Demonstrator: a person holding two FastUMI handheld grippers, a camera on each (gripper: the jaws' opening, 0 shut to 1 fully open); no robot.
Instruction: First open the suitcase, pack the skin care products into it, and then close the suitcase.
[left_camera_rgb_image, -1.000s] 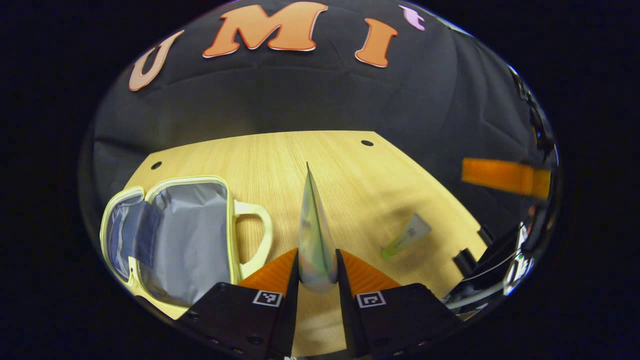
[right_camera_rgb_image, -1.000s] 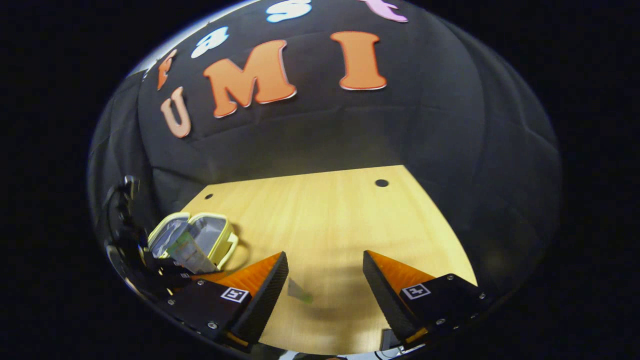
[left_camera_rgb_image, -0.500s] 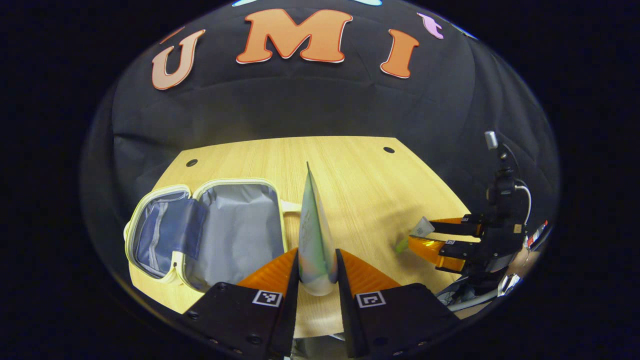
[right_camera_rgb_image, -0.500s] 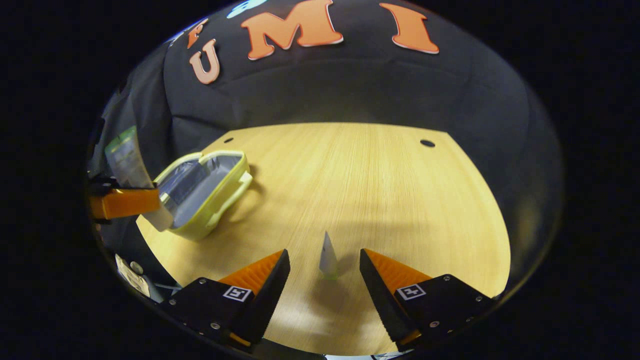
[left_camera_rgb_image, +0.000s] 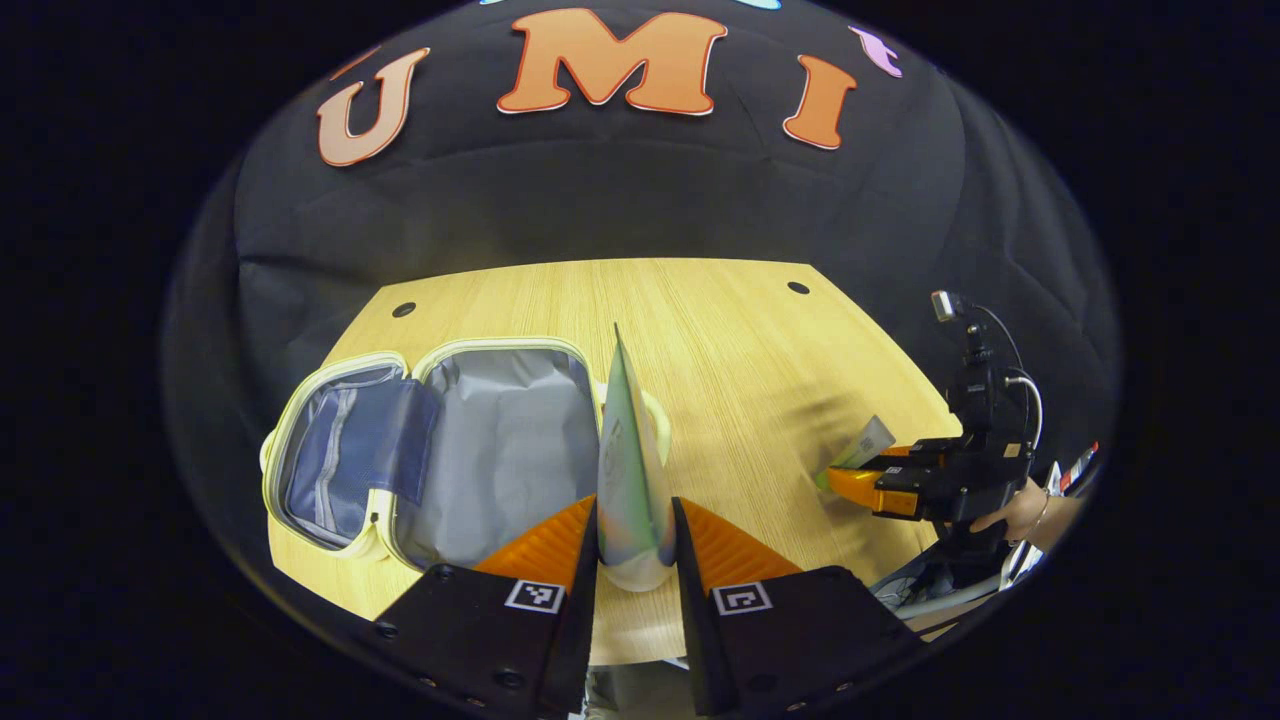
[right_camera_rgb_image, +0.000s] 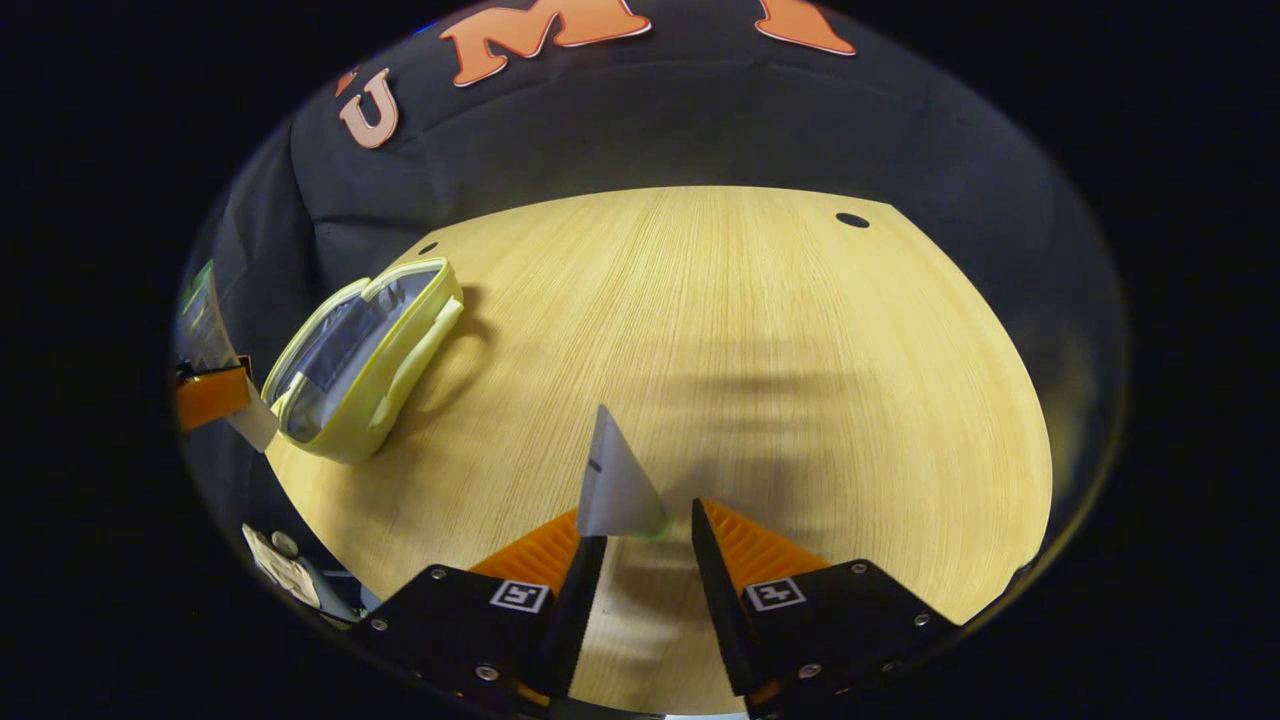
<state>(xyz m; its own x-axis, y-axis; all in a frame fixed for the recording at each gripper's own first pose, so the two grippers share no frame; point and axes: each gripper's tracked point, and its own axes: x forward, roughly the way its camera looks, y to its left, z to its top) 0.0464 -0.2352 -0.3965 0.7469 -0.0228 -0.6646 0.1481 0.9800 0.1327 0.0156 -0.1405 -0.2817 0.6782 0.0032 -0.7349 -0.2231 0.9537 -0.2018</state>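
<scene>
While both grippers are working over a pale wooden table, this is how things are lying:

Table (left_camera_rgb_image: 720, 340): a light wood top with small dark holes near its far corners, standing in front of a black cloth wall.

Suitcase (left_camera_rgb_image: 500, 450): a small pale yellow case with a grey lining, lying open flat on the left part of the table, its two halves spread side by side and its handle pointing right. In the right gripper view it is sitting far off to the left (right_camera_rgb_image: 350, 350).

Left gripper (left_camera_rgb_image: 635, 540): its two fingers are pressing in on a large tube (left_camera_rgb_image: 628, 470), which is standing on edge between them with its crimped end pointing away. The gripper is hanging near the front edge of the table, just right of the open case; the tube is overlapping the case's handle in this view. In the right gripper view the same tube (right_camera_rgb_image: 205, 320) is showing at the far left edge.

Right gripper (right_camera_rgb_image: 640, 545): its fingers are drawn close around a small tube (right_camera_rgb_image: 612, 480), pale with a green end. The left finger is touching the tube; whether the right finger is pressing on it I cannot tell. In the left gripper view this gripper (left_camera_rgb_image: 850, 480) is sitting low at the right side of the table, with the small tube (left_camera_rgb_image: 868, 442) sticking out past it.

Hand (left_camera_rgb_image: 1010, 510): a person's hand is holding the right gripper's grip at the right edge.
</scene>
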